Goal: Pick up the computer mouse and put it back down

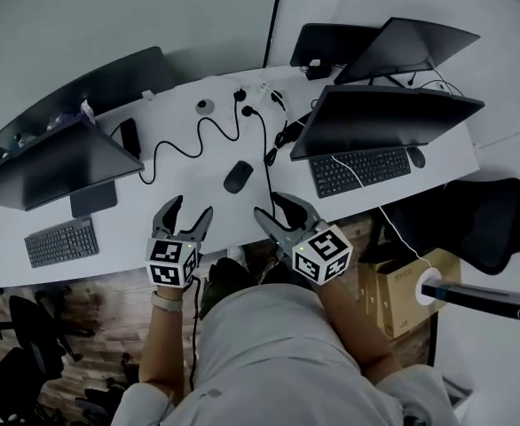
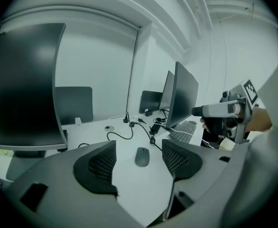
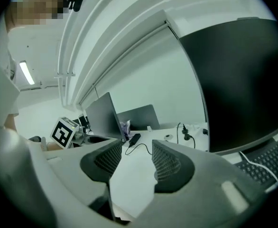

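Head view: left hand-held gripper (image 1: pixel 190 209) and right hand-held gripper (image 1: pixel 269 205) both spread, empty, short of computer mouse (image 1: pixel 238 177) on worktop (image 1: pixel 189 162) (left aimed at it, presumably for pickup).

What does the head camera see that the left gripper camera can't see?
Only the head view shows the cardboard box beside the desk and the small keyboard at the left. Only the left gripper view shows the ceiling. Both show the black mouse lying untouched on the desk, and the right gripper.
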The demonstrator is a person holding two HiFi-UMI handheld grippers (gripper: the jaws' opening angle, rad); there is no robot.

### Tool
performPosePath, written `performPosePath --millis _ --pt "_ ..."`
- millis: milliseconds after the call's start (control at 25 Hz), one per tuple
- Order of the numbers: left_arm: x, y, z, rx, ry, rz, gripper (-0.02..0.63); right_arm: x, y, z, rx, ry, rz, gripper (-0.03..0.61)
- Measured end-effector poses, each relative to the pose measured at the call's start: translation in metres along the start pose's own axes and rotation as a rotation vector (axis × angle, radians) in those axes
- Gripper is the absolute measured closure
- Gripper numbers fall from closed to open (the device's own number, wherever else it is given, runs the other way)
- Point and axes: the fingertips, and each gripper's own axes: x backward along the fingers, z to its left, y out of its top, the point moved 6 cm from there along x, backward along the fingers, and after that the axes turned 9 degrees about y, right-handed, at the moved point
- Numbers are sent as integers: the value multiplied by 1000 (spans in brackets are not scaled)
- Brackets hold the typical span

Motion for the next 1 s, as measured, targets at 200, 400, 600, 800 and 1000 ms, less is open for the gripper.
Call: performPosePath --millis 200,400,600,800,1000 --pt "37 18 7 21 36 -91 316 -19 24 20 64 84 -27 382" --pt "74 35 10 39 78 -191 318 -32 46 41 112 168 -52 382" --pt "109 43 9 80 88 -284 318 -35 59 64 155 233 -65 382" --pt "138 47 10 74 138 -358 318 -36 65 88 231 296 -60 382" --pt "159 45 13 92 174 -406 318 -35 65 104 291 347 -57 382"
